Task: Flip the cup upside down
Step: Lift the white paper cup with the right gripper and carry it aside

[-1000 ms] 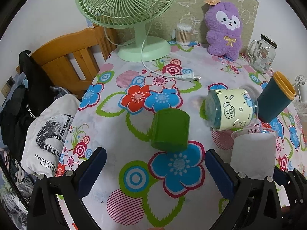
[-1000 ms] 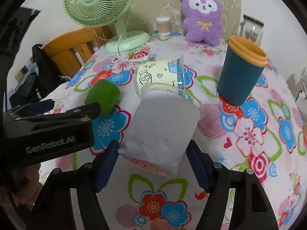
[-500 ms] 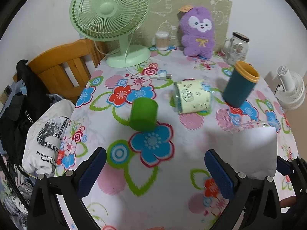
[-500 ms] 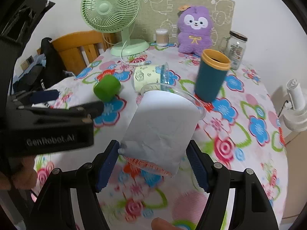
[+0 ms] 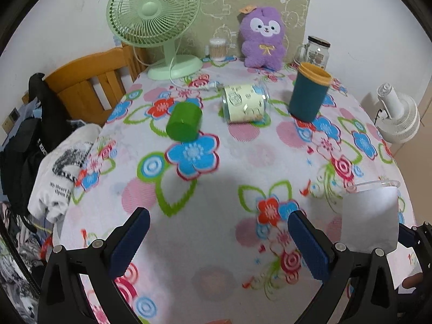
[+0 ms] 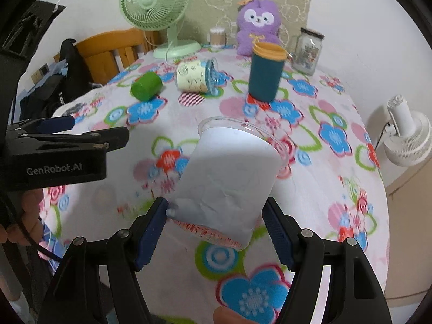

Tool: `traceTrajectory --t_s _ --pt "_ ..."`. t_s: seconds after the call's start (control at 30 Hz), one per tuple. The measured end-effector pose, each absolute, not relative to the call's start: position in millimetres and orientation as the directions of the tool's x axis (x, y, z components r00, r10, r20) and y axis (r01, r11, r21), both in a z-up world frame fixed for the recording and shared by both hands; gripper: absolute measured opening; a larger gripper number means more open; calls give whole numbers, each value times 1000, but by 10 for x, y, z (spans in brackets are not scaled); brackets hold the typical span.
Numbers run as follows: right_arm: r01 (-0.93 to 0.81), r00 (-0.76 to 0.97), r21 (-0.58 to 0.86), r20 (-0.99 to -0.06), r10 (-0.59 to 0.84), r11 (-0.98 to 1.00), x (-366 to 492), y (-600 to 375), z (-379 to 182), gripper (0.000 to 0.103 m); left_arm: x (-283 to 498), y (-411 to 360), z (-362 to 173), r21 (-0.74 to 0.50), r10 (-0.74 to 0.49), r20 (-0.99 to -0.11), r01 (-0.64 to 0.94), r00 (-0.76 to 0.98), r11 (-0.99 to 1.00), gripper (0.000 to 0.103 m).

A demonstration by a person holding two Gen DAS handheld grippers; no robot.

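Our right gripper (image 6: 216,222) clamps the clear plastic cup with a white paper sleeve (image 6: 229,181), tilted above the flowered tablecloth (image 6: 324,189). Our left gripper (image 5: 218,245) hangs wide open, holding nothing.

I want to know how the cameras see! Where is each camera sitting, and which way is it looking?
Left wrist: sits on the left gripper, looking along its open, empty fingers over the flowered table toward the green fan.
Right wrist: sits on the right gripper, looking along its fingers shut on the clear cup; the left gripper and the person's hand show at left.
Both show the green cup, cream cup, teal cup and purple plush.
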State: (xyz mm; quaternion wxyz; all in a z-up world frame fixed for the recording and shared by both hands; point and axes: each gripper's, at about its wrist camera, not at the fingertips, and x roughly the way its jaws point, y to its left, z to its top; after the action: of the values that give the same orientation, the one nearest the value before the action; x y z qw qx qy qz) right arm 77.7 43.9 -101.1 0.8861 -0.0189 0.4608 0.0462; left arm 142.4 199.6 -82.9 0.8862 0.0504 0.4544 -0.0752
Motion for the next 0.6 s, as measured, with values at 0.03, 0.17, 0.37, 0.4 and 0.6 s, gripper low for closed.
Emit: traceTrajectory --t_s 0.03,0.17,0.37,0.4,0.6 --pt "-97 566 9 -822 63 995 758 423 -1029 74 1388 1988 -847 18 -89 -815 179 573 984 103" --pt "-84 537 5 -842 49 996 666 356 -1146 74 1261 1962 -927 17 -86 -819 173 567 985 103" --pt "-74 496 13 -867 48 997 664 335 -1283 76 1182 1990 -1028 22 -68 -826 153 559 988 103" --pt "-74 491 16 -870 51 997 666 337 -1295 76 1180 2000 -1041 22 -66 -828 150 557 988 103" --pt "-87 472 6 -880 46 996 694 365 -1349 86 1171 2046 -1061 14 -65 -829 136 555 991 103"
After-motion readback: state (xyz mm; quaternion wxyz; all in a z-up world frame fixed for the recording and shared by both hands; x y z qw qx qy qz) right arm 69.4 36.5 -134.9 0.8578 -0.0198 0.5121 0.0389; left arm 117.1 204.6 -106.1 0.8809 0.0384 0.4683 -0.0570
